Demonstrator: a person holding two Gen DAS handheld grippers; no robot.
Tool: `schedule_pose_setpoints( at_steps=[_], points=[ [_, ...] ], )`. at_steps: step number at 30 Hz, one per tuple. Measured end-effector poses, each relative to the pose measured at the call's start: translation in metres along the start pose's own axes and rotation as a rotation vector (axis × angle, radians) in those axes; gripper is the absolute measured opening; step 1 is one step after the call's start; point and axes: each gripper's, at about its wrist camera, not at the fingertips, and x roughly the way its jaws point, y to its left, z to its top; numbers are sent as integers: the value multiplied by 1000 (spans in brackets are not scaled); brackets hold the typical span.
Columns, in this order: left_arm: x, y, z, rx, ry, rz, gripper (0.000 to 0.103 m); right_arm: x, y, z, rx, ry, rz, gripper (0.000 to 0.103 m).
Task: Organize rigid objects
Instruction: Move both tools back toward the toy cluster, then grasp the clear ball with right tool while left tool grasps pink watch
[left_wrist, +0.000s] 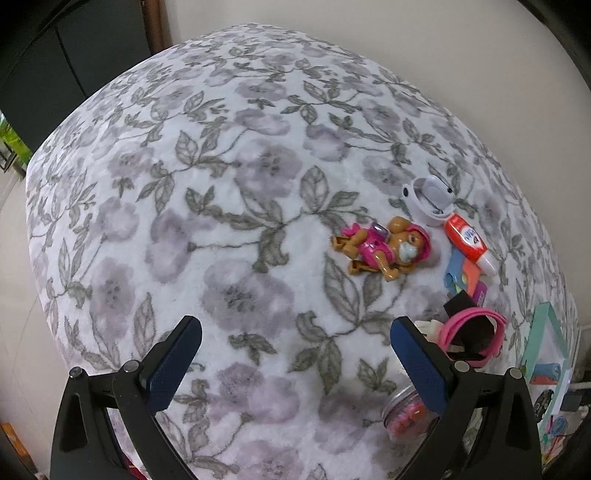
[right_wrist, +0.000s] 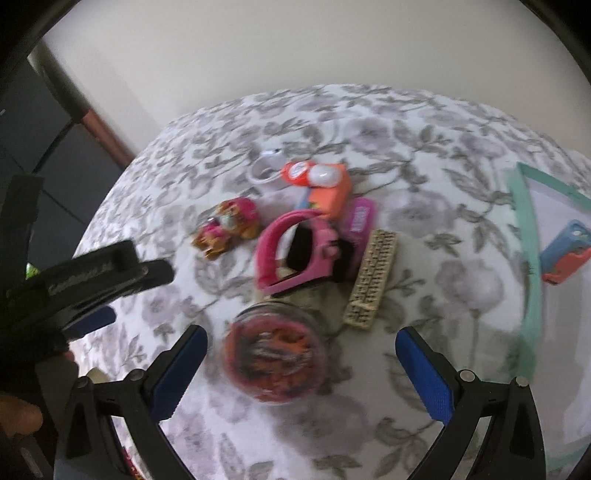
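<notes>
We have the clutter in one loose pile on the floral bed (left_wrist: 229, 177): a jar (right_wrist: 275, 360) of small bright bits nearest us, a pink band (right_wrist: 291, 254) behind it lying partly over a black block, a pale perforated block (right_wrist: 371, 277) just beside that, then an orange box (right_wrist: 328, 192), a glue bottle (left_wrist: 467, 240), a white round case (left_wrist: 430, 199) and a toy pup (left_wrist: 384, 247) a little apart to the left. The mint-rimmed tray (right_wrist: 526, 258) sits to the right, and so far we see only one blue-and-red piece (right_wrist: 567, 251) lying in it. So we judge the sorting barely begun: nearly everything is still on the cover and left to move. Our right gripper (right_wrist: 301, 373) hovers low over the jar with fingers spread wide on either side of it, gripping nothing; the view is blurred. Our left gripper (left_wrist: 295, 362) hangs to the left over bare cover, fingers likewise wide apart and empty.
</notes>
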Motion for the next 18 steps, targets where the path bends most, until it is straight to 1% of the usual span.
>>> schedule_pose_setpoints(
  at_steps=[6,10,13,18],
  points=[
    [2,5,4,-22,5,-10,102,14,11,-8,-44,49,-24,103],
    [7,7,5,-28,20,-16,102,26,16,-15,-80,83,-62,103],
    [8,5,4,-22,26,-21,102,33,19,-20,-92,93,-93,103],
    [7,-4,3,9,28,-36,102,31,15,-19,-67,85,-80,101]
  ],
)
